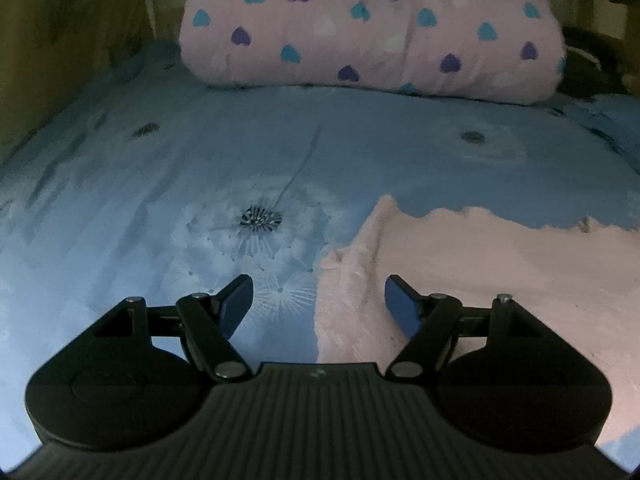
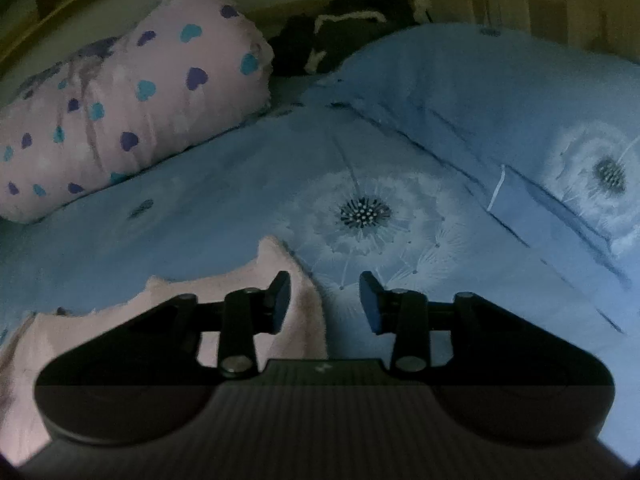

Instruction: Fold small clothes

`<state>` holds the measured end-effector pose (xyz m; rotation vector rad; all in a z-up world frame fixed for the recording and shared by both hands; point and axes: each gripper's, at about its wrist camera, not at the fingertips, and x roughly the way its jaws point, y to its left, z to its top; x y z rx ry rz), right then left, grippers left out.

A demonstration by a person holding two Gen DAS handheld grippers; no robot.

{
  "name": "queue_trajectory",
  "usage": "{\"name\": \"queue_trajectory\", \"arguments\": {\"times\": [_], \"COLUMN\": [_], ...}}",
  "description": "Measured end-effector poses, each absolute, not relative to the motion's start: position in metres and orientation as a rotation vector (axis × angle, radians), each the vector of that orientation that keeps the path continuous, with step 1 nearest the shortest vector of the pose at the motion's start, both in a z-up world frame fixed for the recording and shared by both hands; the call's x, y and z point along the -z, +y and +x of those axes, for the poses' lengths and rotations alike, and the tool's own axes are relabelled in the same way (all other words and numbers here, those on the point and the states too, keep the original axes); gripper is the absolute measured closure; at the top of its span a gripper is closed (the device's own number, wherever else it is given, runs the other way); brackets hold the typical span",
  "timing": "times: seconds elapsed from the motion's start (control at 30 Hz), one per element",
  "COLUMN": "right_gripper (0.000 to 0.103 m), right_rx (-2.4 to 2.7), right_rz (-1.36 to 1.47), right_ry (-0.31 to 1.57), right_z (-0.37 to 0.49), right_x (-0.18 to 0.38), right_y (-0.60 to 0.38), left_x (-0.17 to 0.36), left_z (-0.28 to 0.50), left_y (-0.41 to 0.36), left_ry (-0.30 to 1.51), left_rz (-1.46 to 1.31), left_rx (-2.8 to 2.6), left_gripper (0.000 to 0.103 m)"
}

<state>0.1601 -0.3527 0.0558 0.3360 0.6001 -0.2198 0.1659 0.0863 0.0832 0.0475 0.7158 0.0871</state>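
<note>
Hovering with jaws released, left gripper (image 1: 319, 304) and right gripper (image 2: 325, 300), nothing grasped; pale pink fuzzy garment (image 1: 480, 264) lay flat lower right on blue dandelion-print bedsheet (image 1: 160, 184).

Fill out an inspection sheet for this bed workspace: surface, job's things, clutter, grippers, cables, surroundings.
Surface: blue bedsheet with dandelion print, lying smooth.
Job's things: pink garment lies flat on the sheet, its far edge uneven.
Clutter: rolled pink quilt with heart print at the far side; blue pillow on the right; dark bundle of cloth behind them.
Grippers: left gripper open over the garment's left edge, holding nothing; right gripper open over its right edge, holding nothing.
Cables: nothing seen.
Surroundings: dim room; wooden panel beside the bed.
</note>
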Motion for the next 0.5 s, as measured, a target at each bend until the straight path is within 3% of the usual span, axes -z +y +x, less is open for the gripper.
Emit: {"name": "queue_trajectory", "arguments": {"times": [0.17, 0.5], "right_gripper": [0.037, 0.035], "right_rx": [0.174, 0.159], "right_rz": [0.398, 0.455], "right_ry": [0.588, 0.652], "right_z": [0.126, 0.060], "right_x": [-0.072, -0.064], "right_y": [-0.346, -0.323], "left_x": [-0.102, -0.114], "left_z": [0.138, 0.087], "left_y": [0.074, 0.079], "left_ry": [0.712, 0.747], "left_rz": [0.104, 0.118], "left_rx": [-0.115, -0.108], "left_gripper": [0.025, 0.020]}}
